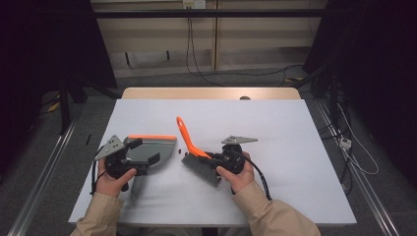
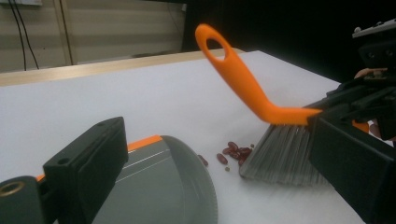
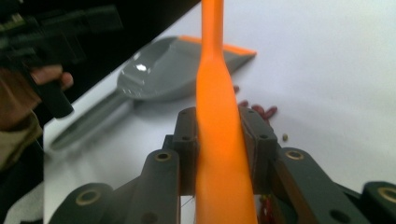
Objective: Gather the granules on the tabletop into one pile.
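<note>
A grey dustpan [image 1: 162, 146] with an orange front edge lies on the white table [image 1: 295, 147], its handle [image 1: 136, 187] pointing toward the person. My left gripper [image 1: 143, 150] is open over the pan, its jaws wide apart on either side of the dustpan [image 2: 177, 186]. The right gripper [image 1: 211, 157] is shut on the orange handle of a brush [image 1: 189, 140], whose grey bristles [image 2: 280, 156] touch the table. Several red beans [image 2: 236, 151] lie between the bristles and the pan's rim. The brush handle [image 3: 217, 116] fills the gap between the right jaws, with beans [image 3: 259, 111] beyond them.
The white top rests on a wooden table whose far edge [image 1: 211, 92] shows behind it. Bare white surface stretches to the right and far side. Cables [image 1: 196, 59] and metal rails [image 1: 44, 167] lie on the floor around the table.
</note>
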`<state>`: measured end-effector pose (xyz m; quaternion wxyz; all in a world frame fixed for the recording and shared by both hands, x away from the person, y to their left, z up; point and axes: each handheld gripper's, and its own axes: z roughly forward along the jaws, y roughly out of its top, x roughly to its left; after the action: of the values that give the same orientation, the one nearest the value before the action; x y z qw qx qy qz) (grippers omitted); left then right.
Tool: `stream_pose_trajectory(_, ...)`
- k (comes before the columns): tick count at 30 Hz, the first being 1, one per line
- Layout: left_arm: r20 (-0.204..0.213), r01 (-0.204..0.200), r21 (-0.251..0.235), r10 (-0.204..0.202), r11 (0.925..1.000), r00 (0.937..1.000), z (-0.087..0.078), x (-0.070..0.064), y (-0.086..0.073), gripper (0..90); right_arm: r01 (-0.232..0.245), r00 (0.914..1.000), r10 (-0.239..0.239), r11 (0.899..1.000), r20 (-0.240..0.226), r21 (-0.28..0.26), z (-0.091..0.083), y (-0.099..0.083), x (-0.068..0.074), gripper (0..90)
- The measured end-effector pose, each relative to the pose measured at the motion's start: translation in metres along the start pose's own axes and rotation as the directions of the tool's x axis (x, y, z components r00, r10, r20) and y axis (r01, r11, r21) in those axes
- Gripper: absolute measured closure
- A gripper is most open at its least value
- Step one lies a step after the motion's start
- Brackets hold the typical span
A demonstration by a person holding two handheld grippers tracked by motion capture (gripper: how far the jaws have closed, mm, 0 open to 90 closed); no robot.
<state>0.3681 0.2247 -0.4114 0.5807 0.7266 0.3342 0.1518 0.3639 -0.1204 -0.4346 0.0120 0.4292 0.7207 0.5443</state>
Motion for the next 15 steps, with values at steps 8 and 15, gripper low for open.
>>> stream_pose_trajectory(8, -0.001, 0.007, -0.002, -0.007, 1.0000, 1.0000, 0.000, 0.001, 0.000, 4.9, 0.004, 0.9994, -0.003, 0.999, 0.034, -0.044, 0.009, 0.013, 0.007, 71.4)
stream_pose_trajectory(15, -0.001, 0.009, 0.003, -0.009, 1.0000, 1.0000, 0.001, 0.002, -0.001, 4.9, -0.005, 0.9979, 0.006, 1.000, 0.065, -0.011, 0.031, 0.012, 0.014, 71.4)
